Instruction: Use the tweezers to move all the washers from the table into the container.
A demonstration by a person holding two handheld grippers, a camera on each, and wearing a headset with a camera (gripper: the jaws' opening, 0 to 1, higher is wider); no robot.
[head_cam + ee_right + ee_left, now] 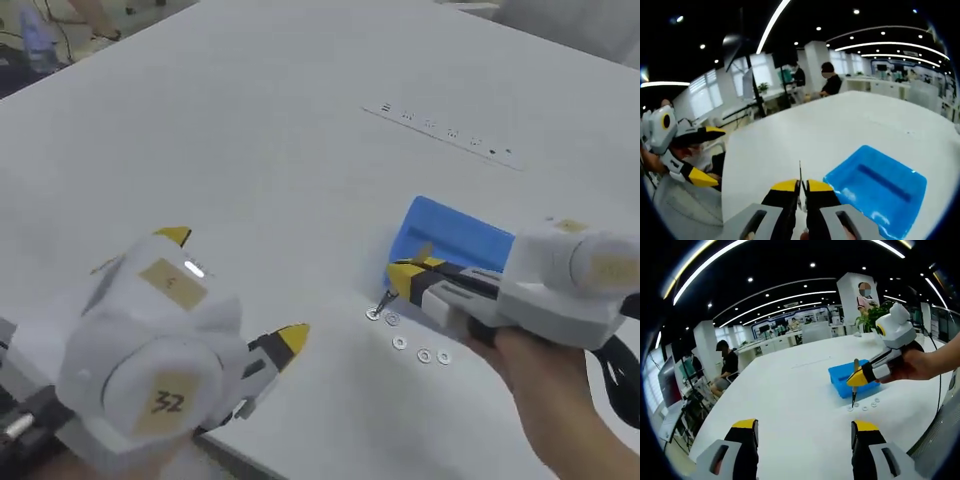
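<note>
Several small metal washers (424, 356) lie in a loose row on the white table (250, 150), just in front of the blue container (455, 240). My right gripper (405, 275) is shut on thin tweezers (382, 303), whose tip touches down at the leftmost washer (373, 315). From the left gripper view I see the right gripper (858, 379), the tweezers (854, 392) pointing down, the washers (865, 407) and the container (842, 377). The right gripper view shows its jaws shut on the tweezers (800, 175), with the container (880, 190) to their right. My left gripper (234, 287) is open and holds nothing.
A faint line of small marks (440, 130) crosses the table further back. The table's near edge runs close to my left gripper. People sit at desks (727, 362) in the background, and a tripod (757, 95) stands beyond the table.
</note>
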